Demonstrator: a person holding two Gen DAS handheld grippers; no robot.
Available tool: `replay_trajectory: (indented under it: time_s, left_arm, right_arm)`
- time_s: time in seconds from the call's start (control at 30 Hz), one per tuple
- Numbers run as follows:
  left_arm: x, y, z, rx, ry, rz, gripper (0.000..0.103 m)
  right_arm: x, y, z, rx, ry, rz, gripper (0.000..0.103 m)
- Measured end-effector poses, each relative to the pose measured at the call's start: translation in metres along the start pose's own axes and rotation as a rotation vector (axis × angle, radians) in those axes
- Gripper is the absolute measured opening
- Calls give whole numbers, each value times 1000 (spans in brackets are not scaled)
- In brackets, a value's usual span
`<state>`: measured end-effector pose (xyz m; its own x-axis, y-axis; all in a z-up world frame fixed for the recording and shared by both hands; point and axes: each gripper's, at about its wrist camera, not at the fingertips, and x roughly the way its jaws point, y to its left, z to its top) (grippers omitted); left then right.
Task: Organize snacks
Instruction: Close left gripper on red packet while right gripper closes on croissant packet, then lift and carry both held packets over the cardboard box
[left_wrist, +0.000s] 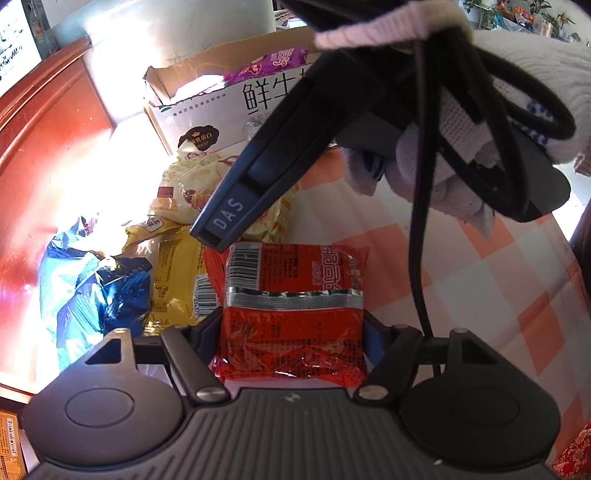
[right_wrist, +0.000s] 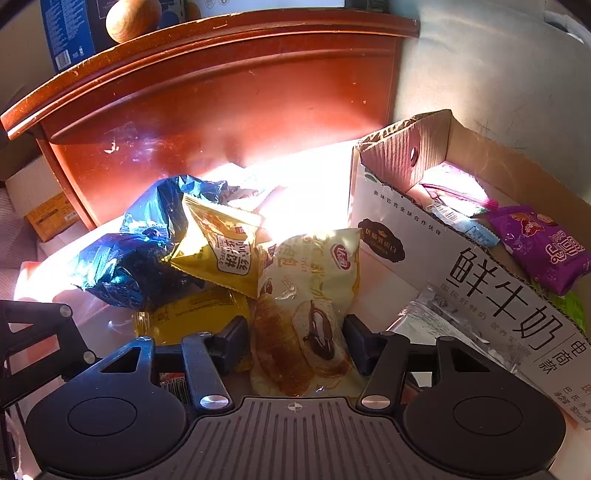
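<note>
A red snack packet (left_wrist: 291, 317) with a silver seam lies on the checked cloth between the fingers of my left gripper (left_wrist: 293, 332), whose pads press its two sides. In the right wrist view my right gripper (right_wrist: 295, 339) is shut on a pale bread packet (right_wrist: 306, 295) showing a chocolate-filled bun. One dark finger (left_wrist: 236, 206) of the right gripper hangs over the pile in the left wrist view, held by a gloved hand (left_wrist: 424, 177). An open cardboard box (right_wrist: 406, 236) with a purple packet (right_wrist: 546, 251) inside stands to the right.
A yellow waffle packet (right_wrist: 221, 251), another yellow packet (left_wrist: 177, 280) and a crumpled blue bag (right_wrist: 122, 266) lie left of the bread. A silver packet (right_wrist: 443, 317) leans at the box's foot. A red-brown wooden headboard (right_wrist: 221, 103) closes the back. The orange-and-white cloth (left_wrist: 480, 277) stretches right.
</note>
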<state>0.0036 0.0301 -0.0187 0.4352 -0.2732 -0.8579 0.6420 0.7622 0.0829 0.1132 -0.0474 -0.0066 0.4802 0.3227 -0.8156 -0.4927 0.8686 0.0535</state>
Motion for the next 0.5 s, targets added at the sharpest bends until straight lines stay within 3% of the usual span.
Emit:
replay_trajectory:
  time_s: [0.27, 0.33, 0.37, 0.5]
  left_arm:
    - [-6, -7, 4, 28, -17, -20, 70]
    - [-7, -8, 6, 26, -21, -18, 70]
    - [-8, -8, 7, 27, -24, -18, 70]
    - [-8, -14, 8, 38, -27, -24, 70]
  right_arm:
    - [-32, -7, -4, -7, -33, -6, 50]
    - [-43, -11, -4, 4, -55, -10, 43]
    - [-48, -13, -4, 11, -65, -9, 29]
    - [-58, -21, -6, 24, -71, -4, 29]
